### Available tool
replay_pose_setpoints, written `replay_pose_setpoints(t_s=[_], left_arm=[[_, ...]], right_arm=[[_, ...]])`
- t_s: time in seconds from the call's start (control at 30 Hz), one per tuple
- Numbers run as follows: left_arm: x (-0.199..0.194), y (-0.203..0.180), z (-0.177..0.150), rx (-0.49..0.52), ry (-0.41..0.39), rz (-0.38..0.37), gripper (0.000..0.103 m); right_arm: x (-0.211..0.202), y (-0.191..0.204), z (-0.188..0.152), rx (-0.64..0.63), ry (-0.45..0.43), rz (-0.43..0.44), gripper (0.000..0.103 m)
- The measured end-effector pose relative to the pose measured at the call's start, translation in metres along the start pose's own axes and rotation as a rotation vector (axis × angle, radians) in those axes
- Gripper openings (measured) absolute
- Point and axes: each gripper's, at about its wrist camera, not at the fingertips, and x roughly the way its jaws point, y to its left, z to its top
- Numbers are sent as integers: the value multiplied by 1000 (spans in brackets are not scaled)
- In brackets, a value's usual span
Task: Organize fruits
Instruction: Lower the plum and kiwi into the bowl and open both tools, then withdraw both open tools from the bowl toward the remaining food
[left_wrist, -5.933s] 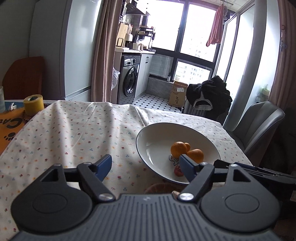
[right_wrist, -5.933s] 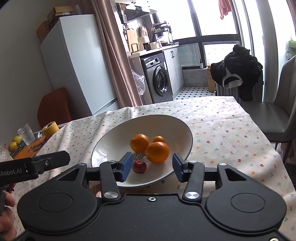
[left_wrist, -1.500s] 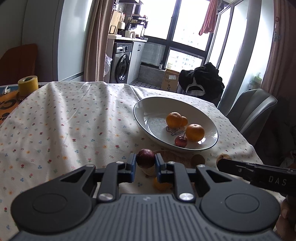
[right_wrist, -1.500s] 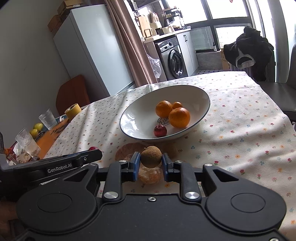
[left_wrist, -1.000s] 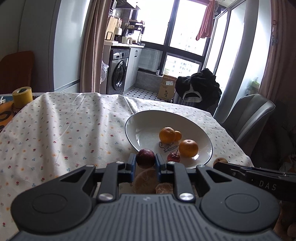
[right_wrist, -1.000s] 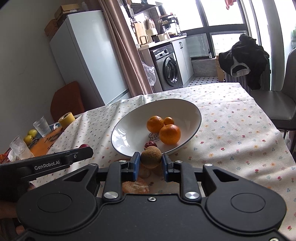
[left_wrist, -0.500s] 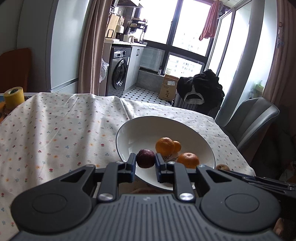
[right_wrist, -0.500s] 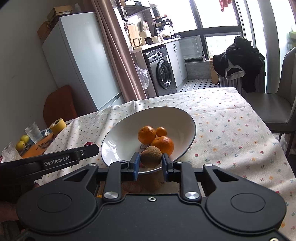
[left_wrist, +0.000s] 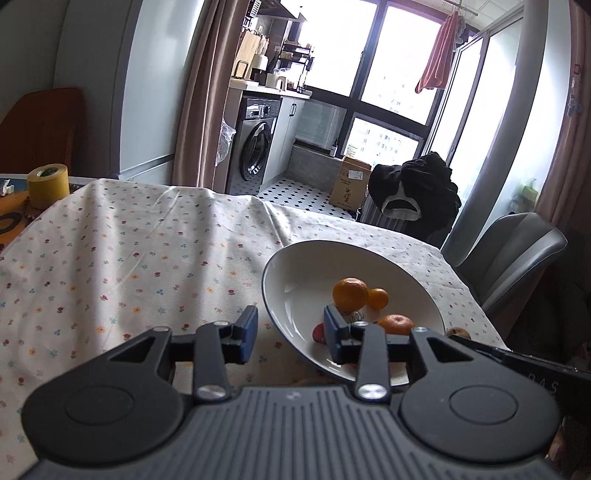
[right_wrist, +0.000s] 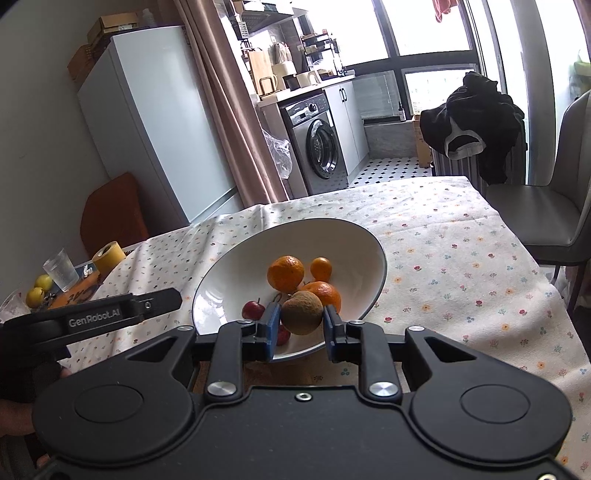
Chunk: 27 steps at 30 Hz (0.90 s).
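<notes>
Fruits are what we are gathering into the white bowl (right_wrist: 373, 254), and one is not yet in it: a brown, rough-skinned fruit (right_wrist: 302, 312) (a kiwi, we would guess) is clenched between the fingers of the right gripper (right_wrist: 301, 326), held above the bowl's near rim at about 6 o'clock, presumably so that it drops inside rather than onto the tabletop (right_wrist: 461, 266).

Our left gripper (left_wrist: 290, 330) has just been opening; its fingers stand apart with nothing between them, poised over the bowl's edge at about 8 o'clock, which we read as the release of a fruit.

Inside the bowl we count a large orange (right_wrist: 285, 273) near the centre, a small orange (right_wrist: 321, 269) at its 3 o'clock, another orange (right_wrist: 327, 291) toward 5 o'clock, partly behind the held fruit, and a small red fruit (right_wrist: 253, 309) at 7 o'clock. Another reddish fruit (right_wrist: 283, 335) peeks out beside the right gripper's fingers; we cannot tell what it is.

Beyond the flowered cloth, at 9 o'clock, stand a roll of yellow tape (right_wrist: 109, 254) and a clear glass (right_wrist: 61, 269).
</notes>
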Motion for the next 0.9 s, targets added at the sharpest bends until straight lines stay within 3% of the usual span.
replay_pose_setpoints(t_s=[0.1,0.3,0.4,0.53,0.63,0.83,0.9], left_arm=[[-9,6,-1,-7,-11,6,50],[-22,13,-1,-5,-23,16,56],[-27,15,-2,-8,-23,27,65],[-35,16,-5,-3,-44,44,78],[-42,15,-7,1,-52,50,84],[-52,17,-13,2,-67,43,88],[-55,19,-15,-4,-65,40,90]], right_arm=[[3,2,1,2,-1,4,23],[12,8,2,0,-1,11,25],[12,8,3,11,-18,19,40],[9,6,2,23,-18,24,44],[5,5,0,25,-18,25,53],[-4,1,-5,38,-21,36,69],[-8,-1,-7,51,-27,48,83]])
